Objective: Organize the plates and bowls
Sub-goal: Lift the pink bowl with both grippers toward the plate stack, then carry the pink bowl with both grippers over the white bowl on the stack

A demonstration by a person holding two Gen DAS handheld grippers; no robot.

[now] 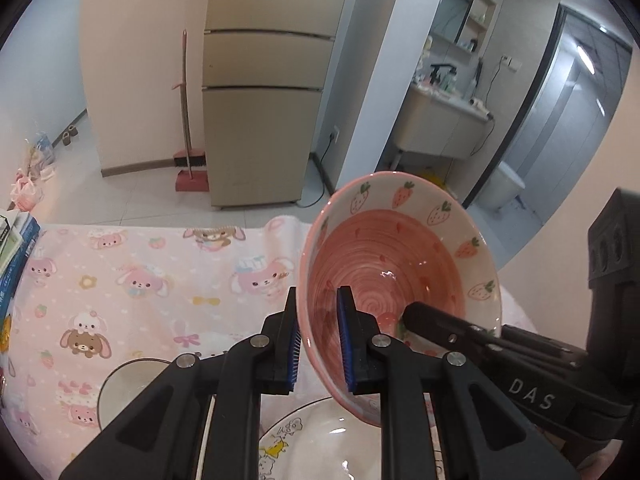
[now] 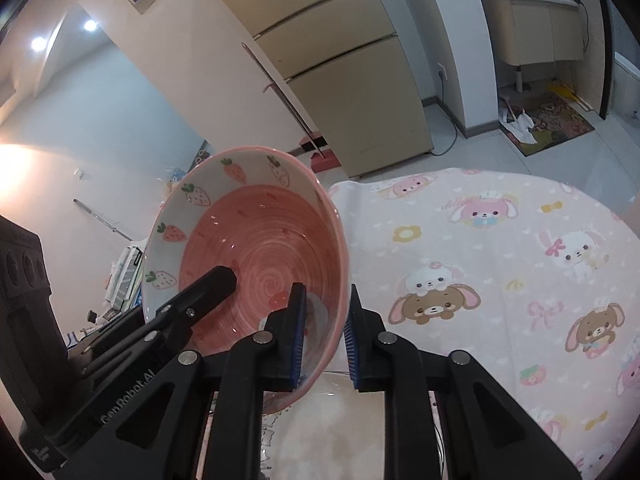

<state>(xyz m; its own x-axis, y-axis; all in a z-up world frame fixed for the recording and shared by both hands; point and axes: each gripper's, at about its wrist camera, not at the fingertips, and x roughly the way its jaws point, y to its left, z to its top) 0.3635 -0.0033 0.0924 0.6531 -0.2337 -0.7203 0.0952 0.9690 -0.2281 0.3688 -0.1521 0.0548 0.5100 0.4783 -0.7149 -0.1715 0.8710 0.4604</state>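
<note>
The strawberry bowl (image 1: 400, 276) is up in the air, tipped on its side with its pink spiral inside facing the cameras — both tools have it by the rim. The left tool (image 1: 318, 344) is clamped narrow on the bowl's left wall, one blue pad (image 1: 345, 344) inside and the other outside; the right tool (image 2: 326, 340) pinches the opposite wall the same way, its pads (image 2: 299, 340) pressed to the ceramic. Each tool's black finger shows inside the bowl in the other's view. Directly beneath the bowl sits a white plate with cartoon drawings (image 1: 320, 448), and left of the bowl, lower down, a pale dark-rimmed plate (image 1: 128, 392) rests on the desk — the desk (image 1: 140, 280) wears a pink bunny-print cloth. Beyond the bowl, past the desk's far edge, stands a beige fridge (image 1: 260, 120), with a pink broom and dustpan (image 1: 190, 168) leaning just to its left, and a washbasin cabinet (image 1: 440, 120) off to its right.
</note>
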